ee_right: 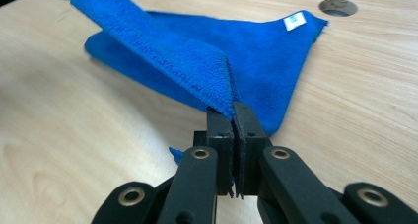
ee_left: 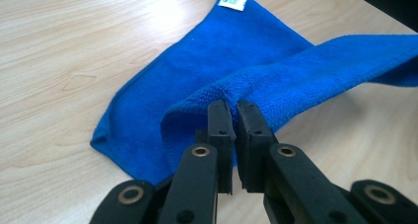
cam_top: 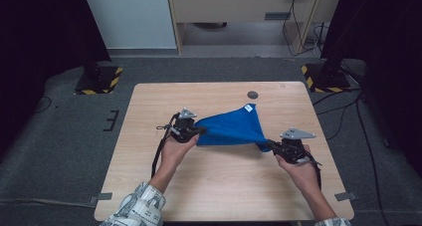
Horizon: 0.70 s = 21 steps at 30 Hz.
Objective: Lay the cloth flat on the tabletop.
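Left gripper (cam_top: 199, 130): clamped on blue cloth (cam_top: 234, 126), edge at 9 o'clock. Right gripper (cam_top: 268, 145): clamped on its 4 o'clock corner. White tag (cam_top: 248, 108) at 12, lying on table (cam_top: 209, 186).

Evenly lit worktop (cam_top: 219, 186) under overhead light; dark surroundings; glare patch in left gripper view; near fingers (ee_left: 219, 120) slightly soft.

A light wooden table (cam_top: 149, 176) is standing on grey carpet (cam_top: 59, 136), a round grommet hole (cam_top: 253, 94) is sitting near its far edge, and two stand bases with yellow-black hazard stripes (cam_top: 98, 80) are flanking its far corners.
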Motion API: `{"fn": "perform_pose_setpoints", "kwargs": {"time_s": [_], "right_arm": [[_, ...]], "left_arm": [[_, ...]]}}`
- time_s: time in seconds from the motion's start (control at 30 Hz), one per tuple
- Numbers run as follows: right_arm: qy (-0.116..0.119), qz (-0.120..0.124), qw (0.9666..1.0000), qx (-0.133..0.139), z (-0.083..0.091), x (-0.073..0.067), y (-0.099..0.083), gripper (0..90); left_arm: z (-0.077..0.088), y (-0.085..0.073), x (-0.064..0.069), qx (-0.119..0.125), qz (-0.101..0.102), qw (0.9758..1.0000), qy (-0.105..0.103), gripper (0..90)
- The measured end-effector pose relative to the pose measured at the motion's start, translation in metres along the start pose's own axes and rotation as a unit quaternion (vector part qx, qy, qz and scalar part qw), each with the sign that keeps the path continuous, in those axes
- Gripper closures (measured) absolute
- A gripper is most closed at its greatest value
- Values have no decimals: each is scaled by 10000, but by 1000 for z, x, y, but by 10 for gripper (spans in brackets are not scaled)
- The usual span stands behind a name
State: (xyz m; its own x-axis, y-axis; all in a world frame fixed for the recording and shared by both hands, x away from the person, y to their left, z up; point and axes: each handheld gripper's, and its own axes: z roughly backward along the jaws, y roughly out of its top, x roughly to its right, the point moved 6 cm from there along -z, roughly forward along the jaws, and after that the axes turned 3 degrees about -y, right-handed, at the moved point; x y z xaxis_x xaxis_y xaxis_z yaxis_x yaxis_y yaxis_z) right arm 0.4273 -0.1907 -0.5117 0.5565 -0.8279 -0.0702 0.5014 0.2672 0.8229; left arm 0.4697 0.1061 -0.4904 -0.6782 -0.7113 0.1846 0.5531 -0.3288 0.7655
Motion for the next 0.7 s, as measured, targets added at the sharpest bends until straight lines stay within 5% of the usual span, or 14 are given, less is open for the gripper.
{"fn": "perform_pose_setpoints", "kwargs": {"time_s": [0.17, 0.3, 0.43, 0.7], "right_arm": [[120, 303, 9993, -192, -14, -16, -2, 853], [333, 412, 9980, -342, -41, -34, -1, 828], [477, 493, 9962, -530, -64, -53, 2, 691], [525, 442, 9964, -497, -56, -64, -6, 461]], "left_arm": [[24, -21, -5, -14, -82, 9999, 143, 857], [43, -42, -24, -12, 121, 9996, 245, 857], [52, -64, -40, -103, 326, 9990, 304, 858], [51, -77, -53, -191, 404, 9980, 445, 858]]}}
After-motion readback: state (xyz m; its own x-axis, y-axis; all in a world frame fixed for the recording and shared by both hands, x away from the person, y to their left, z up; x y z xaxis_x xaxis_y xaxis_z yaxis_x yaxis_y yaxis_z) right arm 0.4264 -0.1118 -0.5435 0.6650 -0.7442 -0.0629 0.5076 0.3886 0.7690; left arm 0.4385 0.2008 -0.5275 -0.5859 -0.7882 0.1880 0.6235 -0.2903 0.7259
